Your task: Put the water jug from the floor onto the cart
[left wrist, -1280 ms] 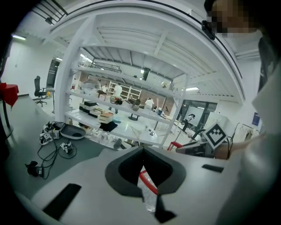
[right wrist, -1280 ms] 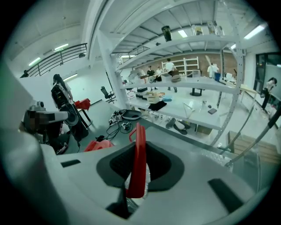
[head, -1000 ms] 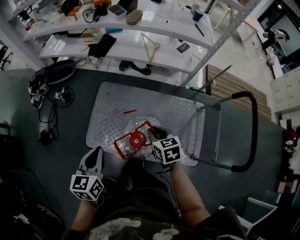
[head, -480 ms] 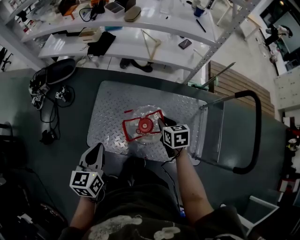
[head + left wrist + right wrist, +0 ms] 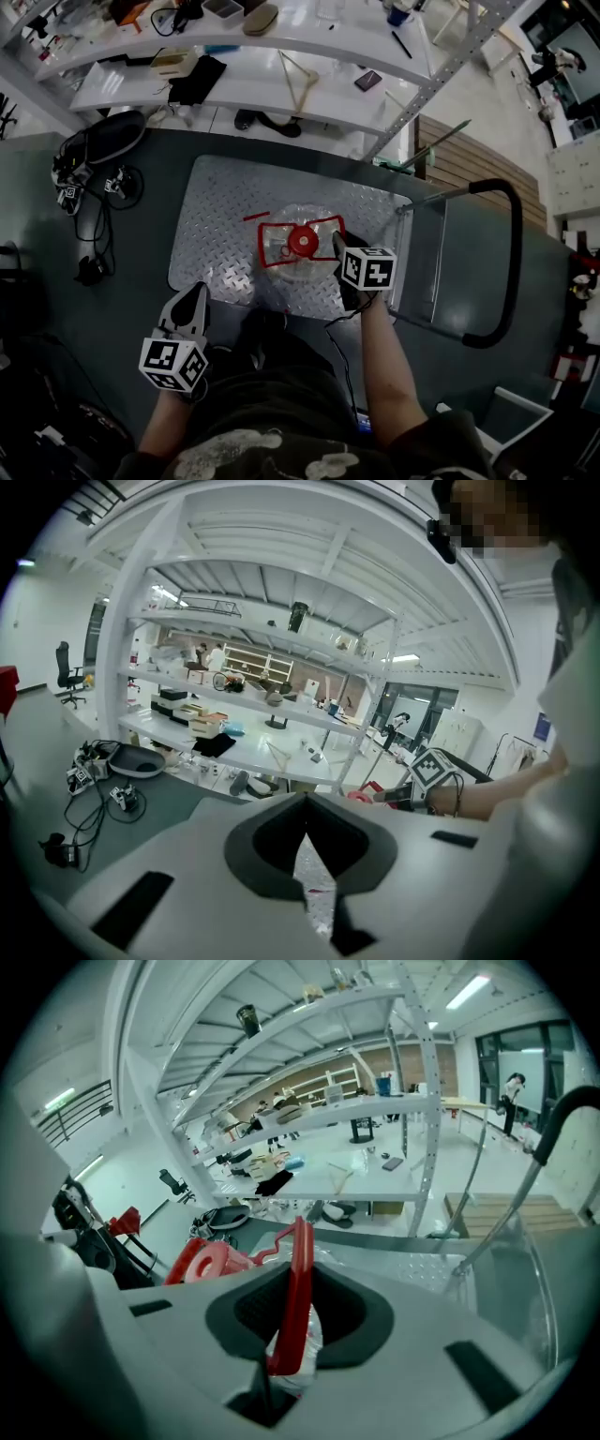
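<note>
The water jug (image 5: pixel 300 251) is clear plastic with a red cap and a red carry handle. It is over the middle of the cart's diamond-plate deck (image 5: pixel 225 225). My right gripper (image 5: pixel 343 255) is shut on the red handle (image 5: pixel 298 1288), which runs up between the jaws, with the red cap (image 5: pixel 208 1262) to its left. My left gripper (image 5: pixel 196 298) hangs low by the deck's near-left edge, shut and holding nothing. In the left gripper view (image 5: pixel 314 892) only plate shows past the jaws, and the jug's cap (image 5: pixel 361 797) and the right gripper appear at the right.
The cart's black push handle (image 5: pixel 506 272) and its upright frame rise at the right of the deck. White shelving (image 5: pixel 281 94) with small items stands beyond the cart. Cables and a dark bag (image 5: pixel 112 141) lie on the floor at left. A wooden pallet (image 5: pixel 469 159) lies at the back right.
My right gripper has carried the jug from the deck's near edge further onto the deck and to the right, and the handle has turned. The left gripper has hardly moved.
</note>
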